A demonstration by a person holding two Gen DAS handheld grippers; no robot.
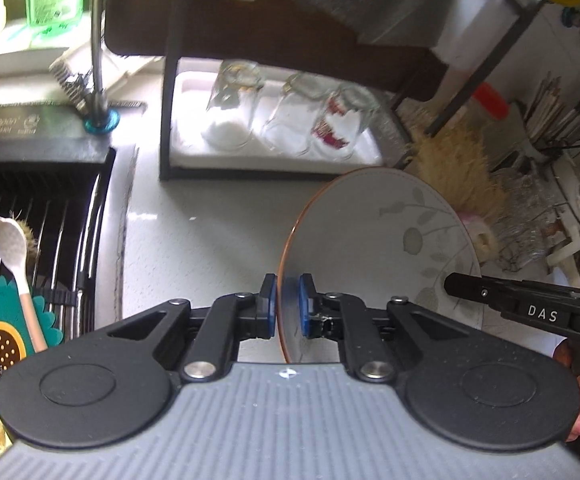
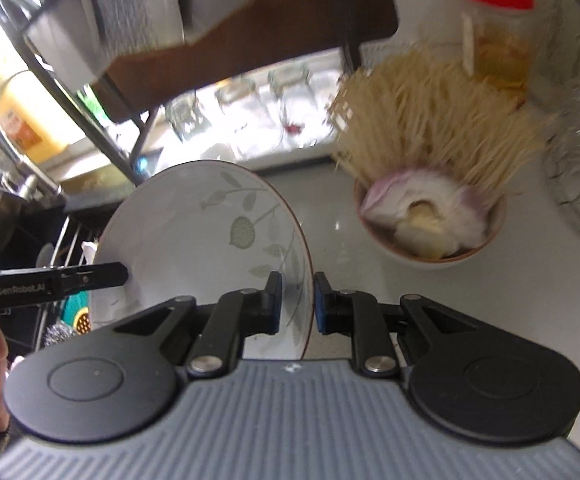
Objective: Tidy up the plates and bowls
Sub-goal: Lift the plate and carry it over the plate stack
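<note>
The left gripper (image 1: 288, 306) pinches the copper-edged rim of a white plate with a leaf pattern (image 1: 374, 240), its blue pads (image 1: 305, 304) pressed on either side of the rim at the lower centre of the left wrist view. The right gripper (image 2: 298, 304) clamps the opposite rim of the same plate (image 2: 193, 224), which stands tilted on edge above the pale countertop (image 1: 193, 240). Each view shows the other gripper's black finger reaching in from the side. To the upper right of the right wrist view, a small bowl (image 2: 430, 258) holds peeled onion pieces, with a sheaf of thin noodles behind it and a red-lidded jar (image 2: 496, 32) beyond. At the top centre of the left view, three upturned glasses (image 1: 290, 114) sit in a white tray under a dark shelf.
</note>
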